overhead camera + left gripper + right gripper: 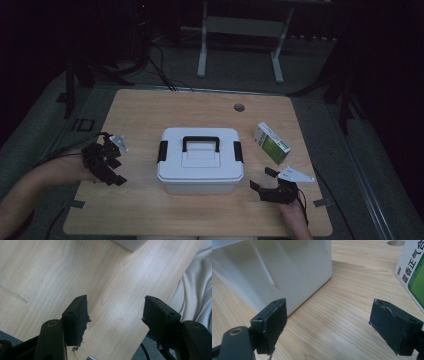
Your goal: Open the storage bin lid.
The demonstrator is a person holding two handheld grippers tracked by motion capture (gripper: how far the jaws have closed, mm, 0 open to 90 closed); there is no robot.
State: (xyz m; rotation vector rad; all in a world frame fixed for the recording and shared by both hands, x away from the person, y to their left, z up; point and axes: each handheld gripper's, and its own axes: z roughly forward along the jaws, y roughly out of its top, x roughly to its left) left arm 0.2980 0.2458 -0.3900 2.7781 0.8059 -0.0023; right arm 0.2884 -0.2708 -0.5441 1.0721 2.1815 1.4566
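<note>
The white storage box (200, 160) sits at the centre of the high view on the wooden table (150, 107), lid closed, with a black handle (200, 143) lying flat on top and a black latch at each end.

The left gripper (116, 170) is at centre left of the high view, off the box's left end and apart from it; jaws apart, nothing between them. In the left gripper view only bare table lies between the jaws, with a box corner (130, 244) at the top edge.

The right gripper (264, 181) is at lower right of the high view, near the box's right front corner, not touching; jaws apart and empty. In the right gripper view the smooth white box wall (287, 270) stands beyond the left-hand jaw.

A green-and-white carton (271, 143) lies right of the box, well apart from it. Bare table surrounds the box on all sides. Jaw pads are black and scuffed.
</note>
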